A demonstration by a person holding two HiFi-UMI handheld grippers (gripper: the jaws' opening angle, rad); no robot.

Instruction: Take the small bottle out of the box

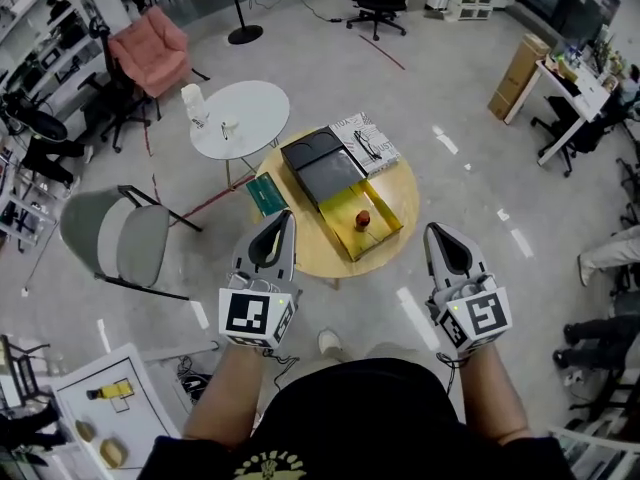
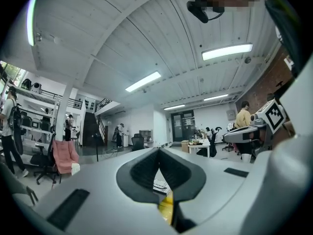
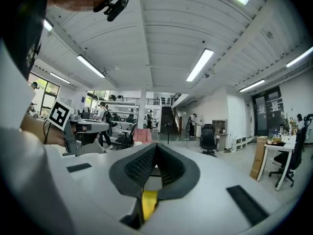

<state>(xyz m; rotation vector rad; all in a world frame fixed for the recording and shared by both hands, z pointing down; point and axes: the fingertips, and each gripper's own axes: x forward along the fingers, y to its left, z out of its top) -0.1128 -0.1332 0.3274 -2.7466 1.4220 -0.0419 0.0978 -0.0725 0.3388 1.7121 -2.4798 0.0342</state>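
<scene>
A round yellow wooden surface point(image 1: 300, 253) stands in the middle of the head view. On it lies a shallow yellow box point(image 1: 385, 230), running from 11 o'clock to 5 o'clock across the top. Its dark grey lid section point(image 1: 325, 168) takes the 11 o'clock end. The small reddish-brown bottle point(image 1: 362, 219) stands upright inside the open yellow part of the box, toward 4 o'clock from the middle of the surface, and nothing touches it.

A black-and-white patterned magazine point(image 1: 365, 140) lies at the 1 o'clock rim, just beside the lid. A green book point(image 1: 267, 193) lies at the 9 o'clock edge. A round white side table point(image 1: 250, 118) stands at 10 o'clock from the yellow surface, with a white cup point(image 1: 193, 105) on its far left rim. A pink armchair point(image 1: 150, 48) is farther off in the same direction, and a grey chair point(image 1: 115, 236) stands at 9 o'clock.

The left claw point(image 1: 283, 218) hovers at 7 o'clock from the surface, with its tip over the near rim. Its own view shows the two jaws pressed together with nothing between them. The right claw point(image 1: 432, 230) hovers at 4 o'clock, just off the rim and over the floor. Its jaws are likewise pressed together and empty. Both claws are apart from the box and the bottle.
</scene>
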